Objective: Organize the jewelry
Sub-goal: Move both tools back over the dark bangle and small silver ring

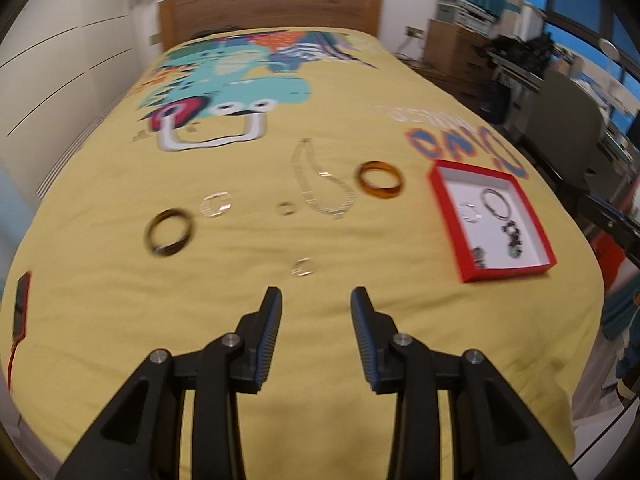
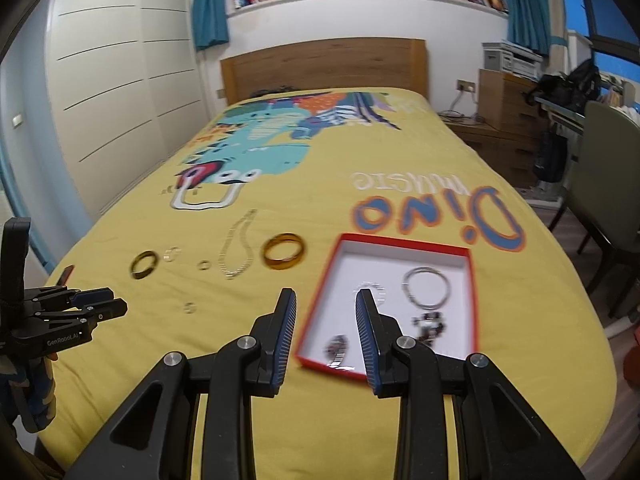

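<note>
A red box with a white inside lies on the yellow bedspread and holds a silver bangle, a dark bead piece and other small items. Loose on the bed are an amber bangle, a silver chain necklace, a dark bangle, a clear ring and small rings. My left gripper is open and empty, just short of a small ring. My right gripper is open and empty over the box's near left corner.
A red-edged flat device lies at the bed's left edge. A wardrobe stands left, a wooden headboard behind, and a desk with a chair to the right. The left gripper shows in the right wrist view.
</note>
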A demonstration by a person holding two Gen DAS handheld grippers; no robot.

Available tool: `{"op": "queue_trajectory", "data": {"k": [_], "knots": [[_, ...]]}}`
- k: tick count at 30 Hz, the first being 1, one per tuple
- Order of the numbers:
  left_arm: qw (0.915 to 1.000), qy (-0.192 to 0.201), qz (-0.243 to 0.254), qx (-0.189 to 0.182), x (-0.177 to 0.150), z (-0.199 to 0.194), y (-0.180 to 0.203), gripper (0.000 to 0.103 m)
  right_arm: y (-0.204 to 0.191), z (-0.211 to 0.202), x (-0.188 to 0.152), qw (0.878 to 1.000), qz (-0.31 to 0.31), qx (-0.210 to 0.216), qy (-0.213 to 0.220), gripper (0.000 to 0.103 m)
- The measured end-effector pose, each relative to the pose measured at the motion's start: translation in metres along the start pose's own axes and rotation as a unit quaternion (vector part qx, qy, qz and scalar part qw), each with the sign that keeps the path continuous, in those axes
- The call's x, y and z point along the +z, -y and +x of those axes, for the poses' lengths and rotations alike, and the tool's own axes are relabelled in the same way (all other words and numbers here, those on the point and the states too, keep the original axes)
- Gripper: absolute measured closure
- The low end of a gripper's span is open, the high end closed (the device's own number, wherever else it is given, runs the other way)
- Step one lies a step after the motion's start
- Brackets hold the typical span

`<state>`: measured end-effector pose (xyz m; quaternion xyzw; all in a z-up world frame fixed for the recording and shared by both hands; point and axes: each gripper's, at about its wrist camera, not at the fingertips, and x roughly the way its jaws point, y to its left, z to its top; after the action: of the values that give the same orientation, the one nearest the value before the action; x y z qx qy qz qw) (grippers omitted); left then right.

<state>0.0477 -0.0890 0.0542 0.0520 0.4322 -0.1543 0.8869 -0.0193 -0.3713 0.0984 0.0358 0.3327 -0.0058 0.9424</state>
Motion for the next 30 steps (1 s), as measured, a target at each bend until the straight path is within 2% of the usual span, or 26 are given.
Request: {"op": "queue_trajectory", "data": {"k": [5, 12, 22, 30], "knots": [[0.9992, 0.004, -0.034, 0.022, -0.02, -0.02, -0.044, 0.063, -0.033, -0.001, -0.005, 1.0, -0.005, 0.023, 0.0, 0.071], [0.9966, 0.0, -0.07, 0.044, -0.041, -0.021, -0.087, 0.063, -0.075, 0.021, -0.012, 0.998, -0.014, 0.053, -0.02, 0.068], [0.9909, -0.013, -0.116, 0.067, -0.047, 0.009, -0.142, 0.063, -0.117, 0.077, -0.016, 0.995, -0.024, 0.081, -0.045, 0.067], [0.9843, -0.035, -0.161, 0.063, -0.035, 0.058, -0.19, 0.063, -0.156, 0.155, -0.029, 0.988, -0.041, 0.105, -0.102, 0.062]]}}
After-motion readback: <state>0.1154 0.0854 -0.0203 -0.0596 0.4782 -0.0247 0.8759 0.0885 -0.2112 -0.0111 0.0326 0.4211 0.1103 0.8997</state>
